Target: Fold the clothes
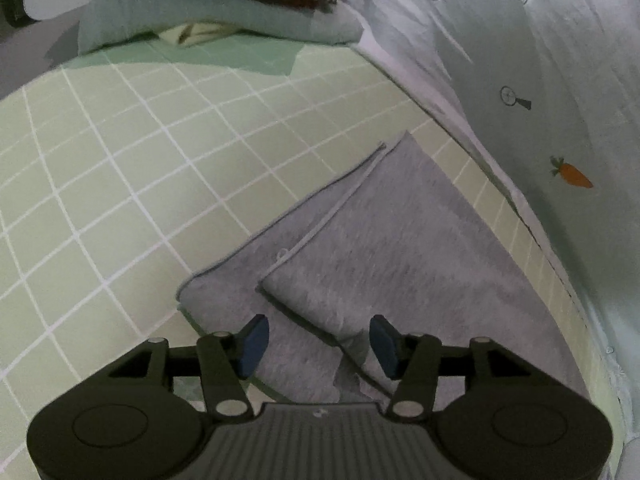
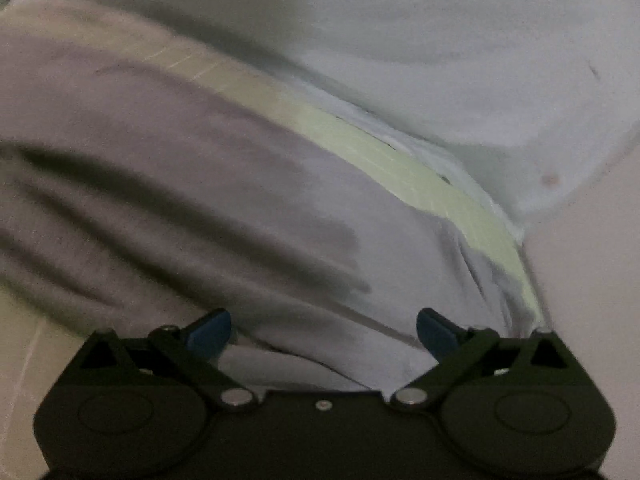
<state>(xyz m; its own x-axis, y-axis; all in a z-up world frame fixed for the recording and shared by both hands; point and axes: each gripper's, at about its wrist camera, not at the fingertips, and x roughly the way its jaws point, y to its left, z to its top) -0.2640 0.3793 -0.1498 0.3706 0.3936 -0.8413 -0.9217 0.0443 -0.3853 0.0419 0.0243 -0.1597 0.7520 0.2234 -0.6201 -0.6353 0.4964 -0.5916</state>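
Observation:
A grey cloth (image 1: 384, 248) lies folded on the green checked mat (image 1: 120, 168), its top layer set a little off the lower one. My left gripper (image 1: 318, 346) is open just above the cloth's near edge, with a blue pad on each side of the fold. In the right wrist view the same grey cloth (image 2: 192, 184) is wrinkled and blurred. My right gripper (image 2: 324, 334) is open wide over its near edge and holds nothing.
A stack of folded clothes (image 1: 224, 4) sits at the far end of the mat. A pale sheet with small prints, one a carrot (image 1: 572, 174), runs along the right side. The same sheet shows in the right wrist view (image 2: 460, 60).

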